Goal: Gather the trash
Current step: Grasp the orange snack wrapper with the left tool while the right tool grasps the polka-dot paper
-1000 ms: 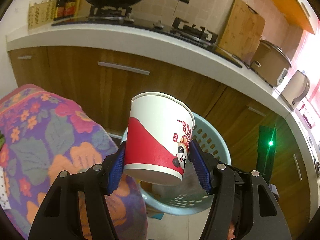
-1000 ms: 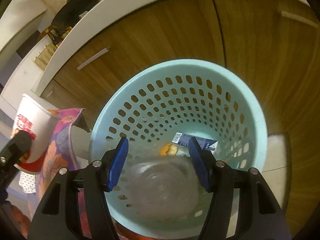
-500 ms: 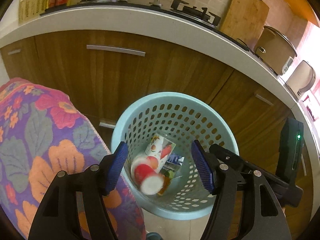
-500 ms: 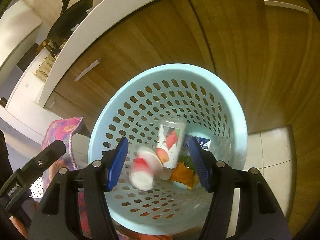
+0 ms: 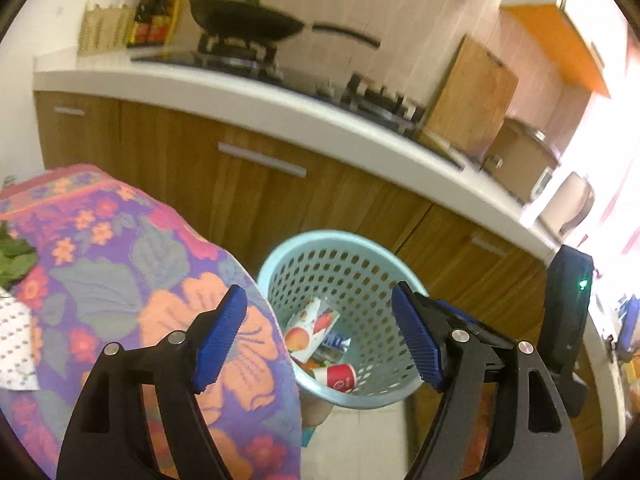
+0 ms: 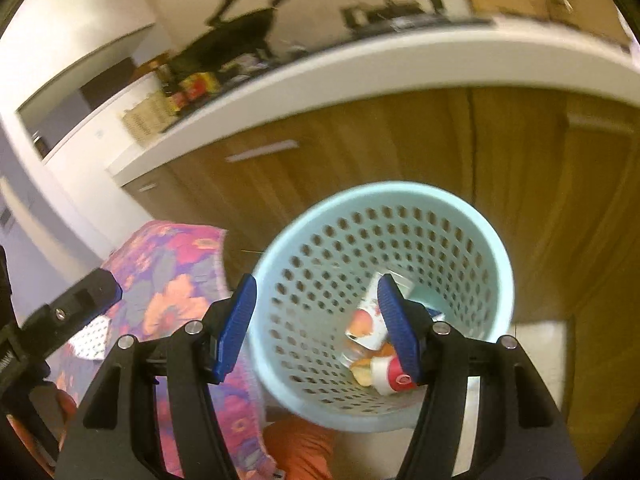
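Note:
A pale blue perforated waste basket [image 5: 384, 256] [image 6: 472, 216] stands on the floor against the wooden cabinets. Inside lie a red and white paper cup [image 5: 340, 376] [image 6: 390, 374], a fruit-printed carton [image 5: 310, 328] [image 6: 366, 322] and other scraps. My left gripper [image 5: 320, 338] hangs above the basket's near rim, its jaws opening with nothing between the blue pads. My right gripper [image 6: 316, 326] also hovers over the basket, open and empty. In the left wrist view the right gripper [image 5: 464, 320] shows behind my right finger.
A table with a flowered cloth [image 5: 120, 264] [image 6: 172, 280] stands left of the basket, bearing green leaves [image 5: 14, 260] and a dotted white cloth [image 5: 14, 336]. Behind runs a white counter [image 5: 280, 112] with a wok [image 5: 244, 20], cutting board [image 5: 468, 104] and cooker [image 5: 520, 160].
My left gripper let go of the red and white cup, which fell into the basket and came to rest. Both grippers then drew back and up, so more counter shows.

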Tool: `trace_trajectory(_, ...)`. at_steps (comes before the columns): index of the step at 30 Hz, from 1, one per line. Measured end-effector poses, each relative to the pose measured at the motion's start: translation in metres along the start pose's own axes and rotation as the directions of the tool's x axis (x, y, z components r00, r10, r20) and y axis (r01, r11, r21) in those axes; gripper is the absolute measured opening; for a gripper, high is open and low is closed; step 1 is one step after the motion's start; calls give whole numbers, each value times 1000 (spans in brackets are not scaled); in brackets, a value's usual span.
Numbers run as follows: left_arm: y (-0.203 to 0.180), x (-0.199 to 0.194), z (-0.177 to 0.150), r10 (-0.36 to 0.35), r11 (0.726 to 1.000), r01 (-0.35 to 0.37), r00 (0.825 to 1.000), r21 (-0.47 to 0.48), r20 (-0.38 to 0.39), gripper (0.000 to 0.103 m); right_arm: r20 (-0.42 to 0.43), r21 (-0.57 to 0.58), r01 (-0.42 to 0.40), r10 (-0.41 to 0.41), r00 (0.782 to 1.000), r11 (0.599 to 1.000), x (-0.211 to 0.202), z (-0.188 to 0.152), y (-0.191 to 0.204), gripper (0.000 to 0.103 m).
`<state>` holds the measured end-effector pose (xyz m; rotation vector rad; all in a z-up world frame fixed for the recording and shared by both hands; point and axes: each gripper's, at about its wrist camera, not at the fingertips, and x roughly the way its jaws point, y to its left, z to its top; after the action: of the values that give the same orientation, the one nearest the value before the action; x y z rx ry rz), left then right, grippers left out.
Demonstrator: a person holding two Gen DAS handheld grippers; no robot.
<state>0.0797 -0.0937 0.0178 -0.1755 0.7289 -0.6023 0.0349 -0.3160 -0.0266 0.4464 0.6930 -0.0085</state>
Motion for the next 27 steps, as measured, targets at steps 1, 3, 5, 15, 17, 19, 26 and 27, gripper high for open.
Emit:
trace_trajectory(1, 2, -10, 0, 1, 1000, -1, 1000, -1, 22, 74, 4, -17, -9, 9, 1000, 1000, -2, 0, 8, 59)
trace_trajectory(3, 7, -36, -1, 22, 1000, -22, 997, 3, 78, 74, 9, -64, -30, 31, 999, 997, -7, -2, 31, 59)
trace_trajectory(5, 14, -61, -3, 55, 998, -56, 990, 5, 127, 75, 15, -103, -48, 50, 999, 993, -10, -3, 51, 59)
trace_trajectory(15, 85, -162, -7, 248, 969, -233, 928, -85, 279, 77, -66, -336, -178, 165, 984, 925, 0, -36, 185, 59)
trace_trajectory(17, 105, -180, -9, 288, 957, -264, 912, -119, 293, 77, -79, -393, -193, 177, 981, 899, 3, -46, 211, 59)
trace_trajectory(19, 125, -196, -11, 323, 945, -287, 898, -157, 299, 77, -91, -443, -214, 193, 977, 871, 5, -55, 235, 59)
trace_trajectory(26, 198, -226, -24, 499, 857, -430, 830, -285, 249, 78, -132, -544, -240, 200, 971, 804, 20, -80, 295, 59)
trace_trajectory(27, 208, -226, -25, 521, 841, -448, 821, -303, 232, 79, -140, -556, -243, 199, 970, 795, 24, -84, 302, 59)
